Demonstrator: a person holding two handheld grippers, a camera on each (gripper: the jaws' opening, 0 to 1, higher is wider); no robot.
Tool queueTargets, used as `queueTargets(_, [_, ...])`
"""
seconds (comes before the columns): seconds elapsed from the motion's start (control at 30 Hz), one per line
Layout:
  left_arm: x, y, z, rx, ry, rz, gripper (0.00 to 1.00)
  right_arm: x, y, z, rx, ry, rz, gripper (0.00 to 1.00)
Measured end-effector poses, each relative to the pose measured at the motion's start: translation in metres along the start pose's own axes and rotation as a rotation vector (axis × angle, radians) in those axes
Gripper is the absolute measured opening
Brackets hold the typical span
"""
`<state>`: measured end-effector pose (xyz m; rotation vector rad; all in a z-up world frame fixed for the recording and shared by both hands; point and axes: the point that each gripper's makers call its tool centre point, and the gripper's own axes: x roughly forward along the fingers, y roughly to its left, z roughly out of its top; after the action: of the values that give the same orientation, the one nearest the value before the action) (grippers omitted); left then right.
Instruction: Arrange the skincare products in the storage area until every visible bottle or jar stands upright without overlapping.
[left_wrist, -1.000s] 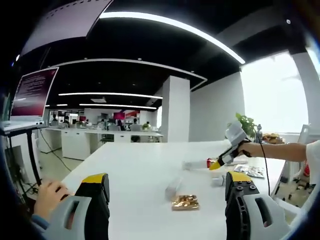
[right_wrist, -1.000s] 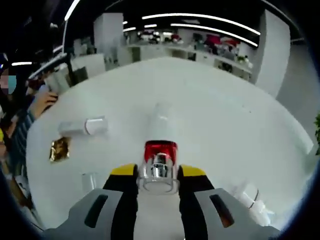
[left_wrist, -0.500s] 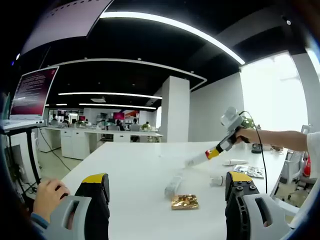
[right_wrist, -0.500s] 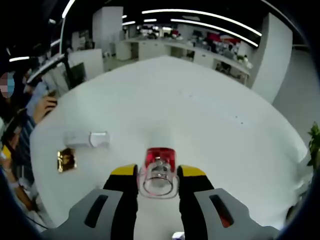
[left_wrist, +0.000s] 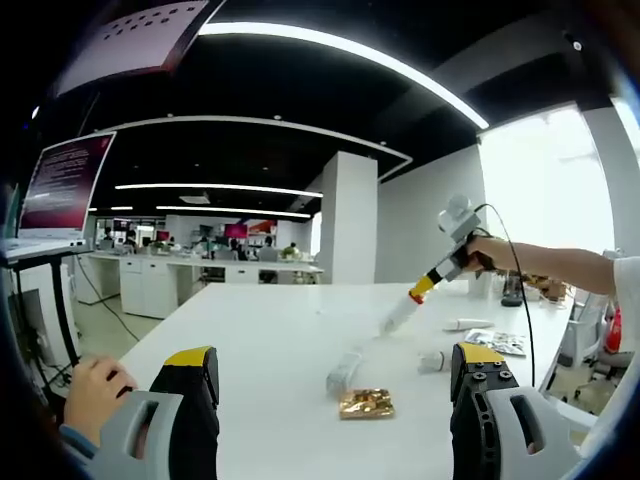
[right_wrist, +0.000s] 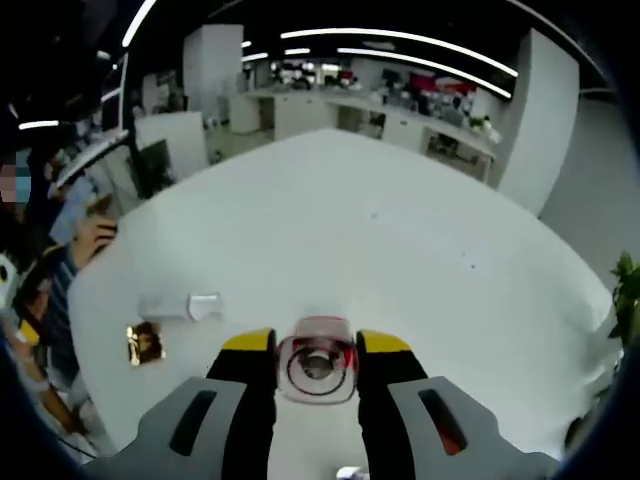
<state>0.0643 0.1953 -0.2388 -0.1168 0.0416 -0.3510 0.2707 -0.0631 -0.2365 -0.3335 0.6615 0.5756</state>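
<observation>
My right gripper (right_wrist: 316, 343) is shut on a white bottle (right_wrist: 318, 368) with a red collar and a clear cap, seen end-on from the cap. In the left gripper view the right gripper (left_wrist: 425, 286) holds this bottle (left_wrist: 398, 313) above the white table (left_wrist: 250, 340), steeply tilted with its free end close to the tabletop. My left gripper (left_wrist: 334, 362) stands open near the table's front edge with nothing between its fingers. A white tube (left_wrist: 345, 368) lies flat beside a gold packet (left_wrist: 365, 403). The same tube (right_wrist: 180, 306) and packet (right_wrist: 146, 342) lie far below the right gripper.
A small jar (left_wrist: 432, 361), another lying tube (left_wrist: 465, 324) and a printed sachet (left_wrist: 497, 341) sit at the right of the table. A person's hand (left_wrist: 95, 390) rests at the left edge. Screens and desks stand behind.
The right gripper has risen with the bottle and swung it from nearly flat to steeply tilted. The left gripper has stayed where it was.
</observation>
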Motion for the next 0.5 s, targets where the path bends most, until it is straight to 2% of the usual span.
queueTargets(0.27, [0.000, 0.000, -0.002, -0.001, 0.003, -0.003, 1.00, 0.003, -0.004, 0.021, 0.015, -0.020, -0.004, 0.28])
queueTargets(0.5, [-0.001, 0.001, -0.003, -0.002, 0.004, -0.003, 1.00, 0.014, -0.010, 0.036, 0.069, -0.063, -0.014, 0.28])
